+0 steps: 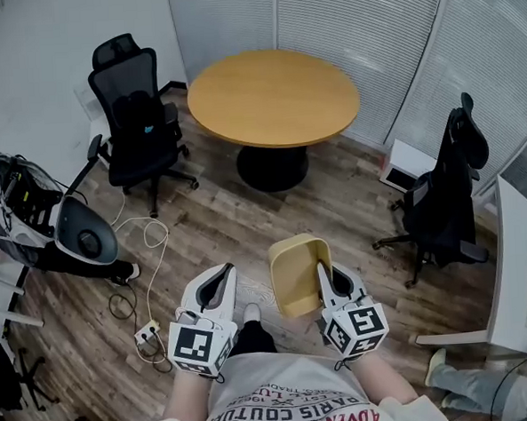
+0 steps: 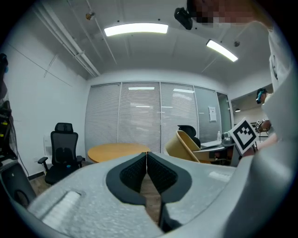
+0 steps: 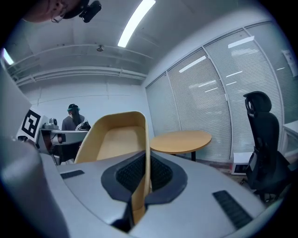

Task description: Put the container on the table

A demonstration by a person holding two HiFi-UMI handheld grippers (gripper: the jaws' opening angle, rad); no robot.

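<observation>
Right tongs (image 1: 324, 274) clamp container (image 1: 296, 270) wall; left tongs (image 1: 221, 277) closed, empty; worktop (image 1: 272, 96) well apart ahead.

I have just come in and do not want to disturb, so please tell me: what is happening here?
A person stands in an office room with tongs in each hand. The right tongs are shut on one wall of a tan container, which hangs in the air above the wooden floor. The left tongs are shut and hold nothing. The round wooden table stands ahead of the person, and the container is not yet on it.
</observation>
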